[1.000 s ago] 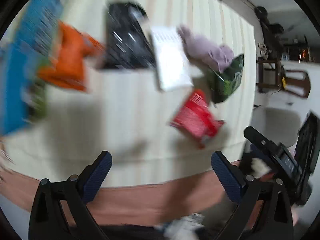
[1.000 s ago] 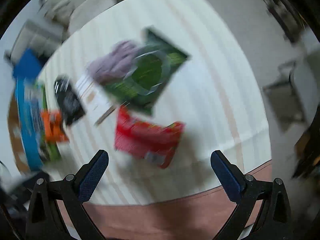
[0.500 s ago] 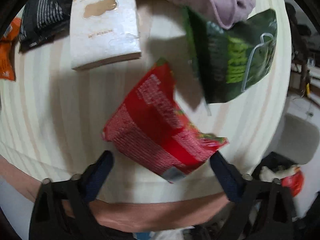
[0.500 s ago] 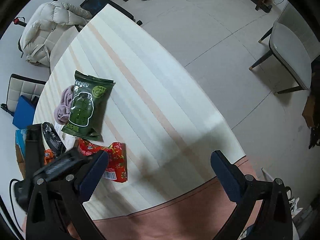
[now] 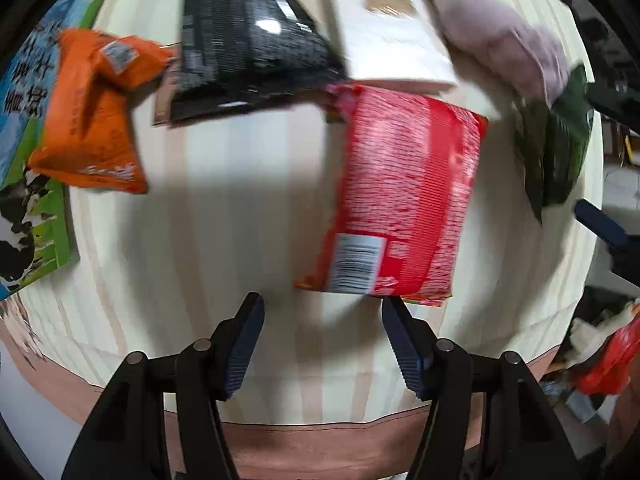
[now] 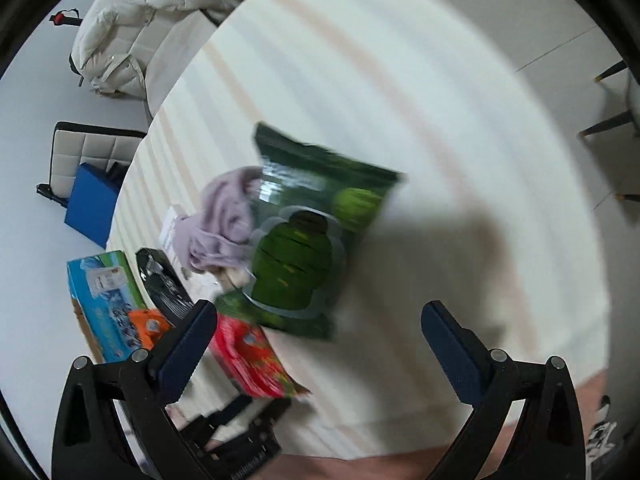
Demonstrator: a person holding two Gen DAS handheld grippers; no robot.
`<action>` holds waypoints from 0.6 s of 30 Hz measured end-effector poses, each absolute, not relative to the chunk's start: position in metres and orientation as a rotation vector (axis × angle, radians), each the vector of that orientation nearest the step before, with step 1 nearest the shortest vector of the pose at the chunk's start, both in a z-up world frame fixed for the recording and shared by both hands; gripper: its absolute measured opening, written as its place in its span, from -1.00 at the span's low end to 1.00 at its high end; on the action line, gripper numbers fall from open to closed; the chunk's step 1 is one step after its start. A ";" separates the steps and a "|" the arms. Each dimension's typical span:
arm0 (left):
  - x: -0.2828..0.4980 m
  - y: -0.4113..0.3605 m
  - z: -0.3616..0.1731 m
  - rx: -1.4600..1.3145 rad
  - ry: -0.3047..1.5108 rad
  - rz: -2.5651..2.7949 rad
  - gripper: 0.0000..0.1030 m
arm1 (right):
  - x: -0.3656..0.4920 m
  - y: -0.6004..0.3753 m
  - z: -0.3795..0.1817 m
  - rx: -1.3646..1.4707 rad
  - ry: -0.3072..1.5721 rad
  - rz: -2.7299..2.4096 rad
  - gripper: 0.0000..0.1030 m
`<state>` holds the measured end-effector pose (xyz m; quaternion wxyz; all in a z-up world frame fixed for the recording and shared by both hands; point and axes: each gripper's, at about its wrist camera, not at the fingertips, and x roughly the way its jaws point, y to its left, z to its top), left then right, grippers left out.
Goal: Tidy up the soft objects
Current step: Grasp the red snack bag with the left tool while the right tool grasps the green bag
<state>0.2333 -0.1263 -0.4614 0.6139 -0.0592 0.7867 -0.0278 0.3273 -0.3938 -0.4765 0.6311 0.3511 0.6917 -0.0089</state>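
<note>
Left gripper (image 5: 322, 322): jaws closing, nothing clamped yet; red packet (image 5: 396, 196) is seen just ahead of the tips, lower edge at the gap. Right gripper (image 6: 314, 330): jaws wide apart, empty; green packet (image 6: 308, 236) ahead.

Bright, even indoor light; both fisheye views are motion-blurred, with black vignetting all round and soft shadows on the bench (image 6: 460, 128) centre.

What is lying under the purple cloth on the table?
The purple cloth lies partly on a white box, and its edge tucks behind the green snack bag. What else it covers cannot be seen.
</note>
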 end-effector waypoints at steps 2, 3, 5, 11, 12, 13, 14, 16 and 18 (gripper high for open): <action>0.232 -0.119 -0.459 -0.171 1.809 -0.076 0.15 | 0.337 -0.387 -0.484 0.814 1.588 -0.036 0.95; 0.231 -0.118 -0.457 -0.166 1.809 -0.079 0.15 | 0.340 -0.385 -0.487 0.814 1.592 -0.050 0.76; 0.238 -0.115 -0.445 -0.143 1.787 -0.100 0.15 | 0.341 -0.383 -0.489 0.799 1.596 -0.073 0.25; 0.241 -0.131 -0.420 -0.162 1.742 -0.165 0.17 | 0.314 -0.382 -0.476 0.586 1.658 -0.072 -0.17; 0.248 -0.132 -0.422 -0.159 1.744 -0.172 0.20 | 0.307 -0.381 -0.475 0.542 1.676 -0.068 -0.18; 0.251 -0.138 -0.424 -0.141 1.746 -0.174 0.20 | 0.300 -0.380 -0.474 0.493 1.698 -0.060 -0.18; 0.260 -0.148 -0.429 -0.127 1.747 -0.174 0.20 | 0.290 -0.377 -0.475 0.433 1.726 -0.050 -0.18; 0.267 -0.159 -0.440 -0.088 1.748 -0.162 0.20 | 0.277 -0.373 -0.475 0.342 1.753 -0.052 -0.18; 0.278 -0.171 -0.451 -0.052 1.766 -0.160 0.29 | 0.268 -0.369 -0.474 0.248 1.748 -0.080 -0.18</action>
